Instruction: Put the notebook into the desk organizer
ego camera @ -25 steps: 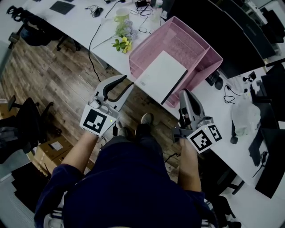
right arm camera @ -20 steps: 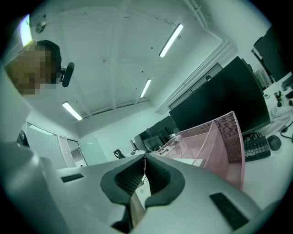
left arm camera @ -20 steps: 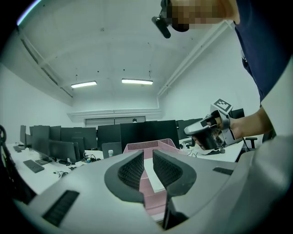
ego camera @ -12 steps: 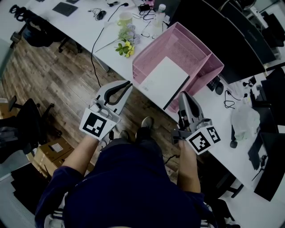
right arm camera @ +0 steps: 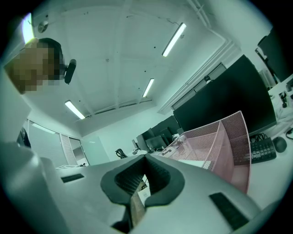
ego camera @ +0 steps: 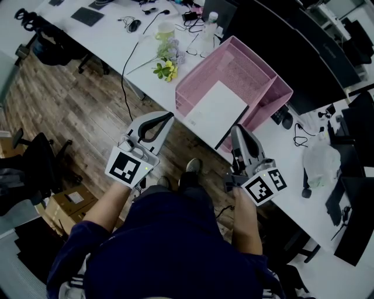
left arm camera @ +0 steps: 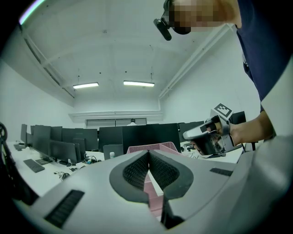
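The white notebook lies flat inside the pink mesh desk organizer on the white desk, one corner reaching over the organizer's front edge. My left gripper is over the floor just left of that corner, shut and empty. My right gripper is at the desk edge below the organizer's front, shut with nothing in it. In the left gripper view the closed jaws point at the organizer. In the right gripper view the closed jaws sit left of the organizer.
Yellow and purple flowers, a pale mug, cables and a dark pad lie on the desk to the left. Black monitors stand behind the organizer. A clear bag is at right. An office chair and a box are on the wooden floor.
The left gripper's jaws have closed on nothing. Both grippers have drawn slightly back from the organizer. The notebook has stayed in it.
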The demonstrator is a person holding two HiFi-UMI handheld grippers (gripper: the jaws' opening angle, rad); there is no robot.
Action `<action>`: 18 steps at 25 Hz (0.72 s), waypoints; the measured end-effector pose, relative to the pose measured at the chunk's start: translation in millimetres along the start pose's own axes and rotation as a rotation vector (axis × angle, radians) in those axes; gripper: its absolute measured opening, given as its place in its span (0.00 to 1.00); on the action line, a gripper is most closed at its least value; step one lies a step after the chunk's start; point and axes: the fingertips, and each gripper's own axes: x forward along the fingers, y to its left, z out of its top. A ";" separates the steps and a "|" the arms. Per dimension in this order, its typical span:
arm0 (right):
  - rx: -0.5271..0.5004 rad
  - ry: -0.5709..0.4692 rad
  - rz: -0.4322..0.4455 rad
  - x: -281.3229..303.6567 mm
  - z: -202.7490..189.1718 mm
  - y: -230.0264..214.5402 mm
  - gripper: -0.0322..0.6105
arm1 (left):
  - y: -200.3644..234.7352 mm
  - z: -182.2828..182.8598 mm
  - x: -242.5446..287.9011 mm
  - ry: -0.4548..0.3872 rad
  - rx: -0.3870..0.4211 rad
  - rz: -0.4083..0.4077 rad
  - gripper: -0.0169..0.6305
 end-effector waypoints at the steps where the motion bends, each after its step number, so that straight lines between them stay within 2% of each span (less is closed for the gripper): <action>1: -0.004 0.001 0.001 -0.1 -0.3 0.7 0.06 | 0.0 0.5 -0.2 -0.001 -0.002 -0.001 0.07; 18: -0.008 0.007 0.016 1.1 -1.7 1.7 0.05 | -1.1 1.7 1.1 0.003 -0.009 0.001 0.07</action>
